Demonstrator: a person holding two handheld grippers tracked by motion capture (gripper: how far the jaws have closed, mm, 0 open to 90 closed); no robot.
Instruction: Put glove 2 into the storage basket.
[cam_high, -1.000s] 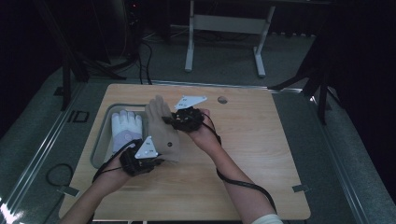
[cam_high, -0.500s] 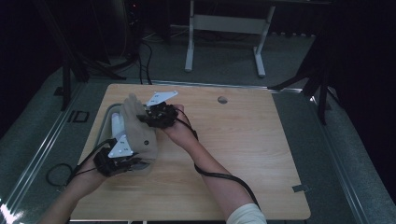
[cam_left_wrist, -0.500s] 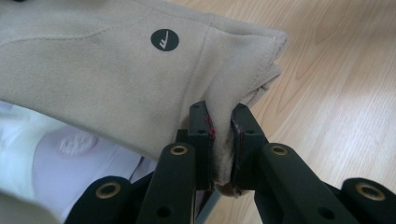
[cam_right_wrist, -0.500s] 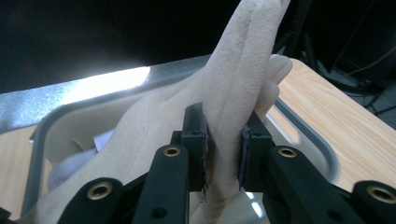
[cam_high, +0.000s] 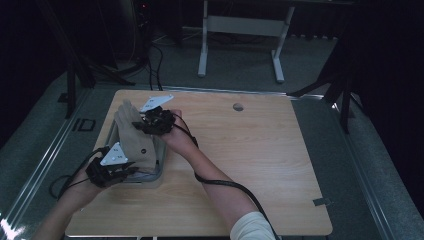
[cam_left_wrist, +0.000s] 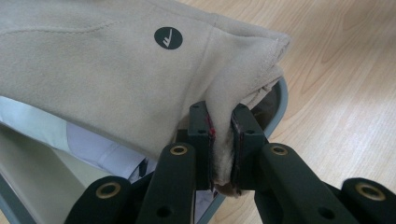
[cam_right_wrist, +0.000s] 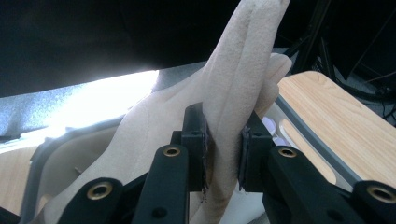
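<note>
While the glove (cam_high: 134, 140) is clamped by the left gripper (cam_high: 111, 172) and right gripper (cam_high: 152, 122) over the tray (cam_high: 159, 165), it should be lowered evenly inside.

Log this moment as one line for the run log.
left claw: shut on beige glove cuff | right claw: shut on glove fingers | glove: held over grey tray | tray: holds white gloves

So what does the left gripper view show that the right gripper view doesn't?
Left gripper view alone: the round dark logo patch on the beige glove, and white gloves under it in the tray. Right gripper view alone: the glove's finger end standing up against the dark room. Both: black fingers clamped on beige glove fabric, the grey tray rim and the wooden table.
</note>
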